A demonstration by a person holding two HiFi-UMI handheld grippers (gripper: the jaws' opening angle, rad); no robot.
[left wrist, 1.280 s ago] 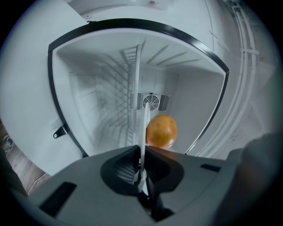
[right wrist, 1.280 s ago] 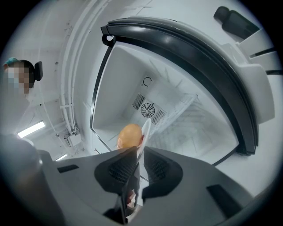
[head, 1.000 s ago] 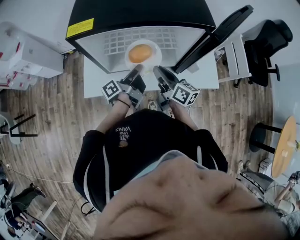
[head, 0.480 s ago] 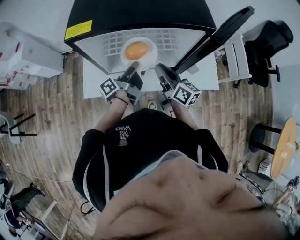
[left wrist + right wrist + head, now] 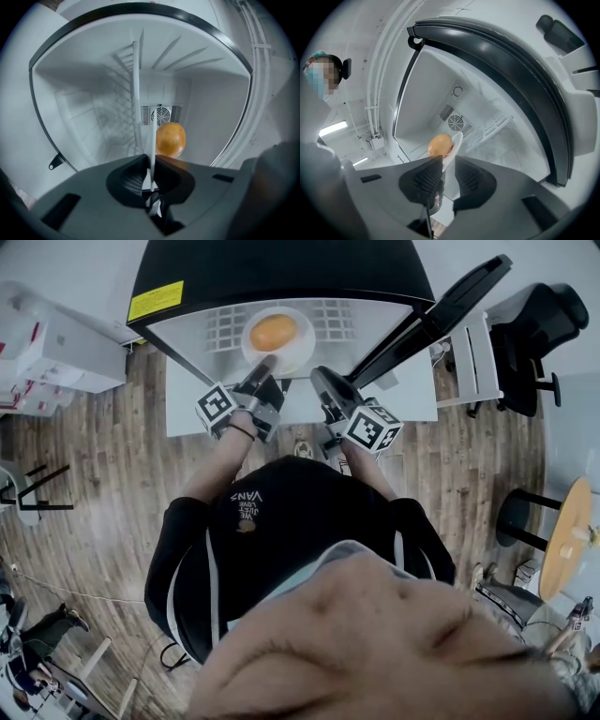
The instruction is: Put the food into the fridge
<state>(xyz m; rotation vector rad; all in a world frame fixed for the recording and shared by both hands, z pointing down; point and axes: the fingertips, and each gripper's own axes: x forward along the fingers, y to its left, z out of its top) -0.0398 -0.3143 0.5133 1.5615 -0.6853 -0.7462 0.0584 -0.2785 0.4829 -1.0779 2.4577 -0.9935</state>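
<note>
A round orange food (image 5: 273, 332) lies on a white plate (image 5: 298, 351), which sits over the wire shelf (image 5: 349, 319) inside the open fridge (image 5: 281, 266). My left gripper (image 5: 265, 365) is shut on the plate's near rim. In the left gripper view the plate (image 5: 153, 136) shows edge-on between the pads (image 5: 132, 175), with the food (image 5: 170, 139) to its right. My right gripper (image 5: 317, 379) hangs just right of the plate and clear of it, open. In the right gripper view the plate (image 5: 457, 144) and food (image 5: 440, 145) show beyond the right gripper (image 5: 446, 176).
The fridge door (image 5: 433, 317) stands open to the right. The fridge rests on a white base (image 5: 405, 395) on wooden floor. An office chair (image 5: 536, 322) and a round wooden table (image 5: 568, 529) are to the right, white boxes (image 5: 56, 352) to the left. A masked person (image 5: 318, 79) stands at left.
My left gripper has carried the plate with the food deeper into the fridge, up the head view. The right gripper has stayed where it was, now apart from the plate.
</note>
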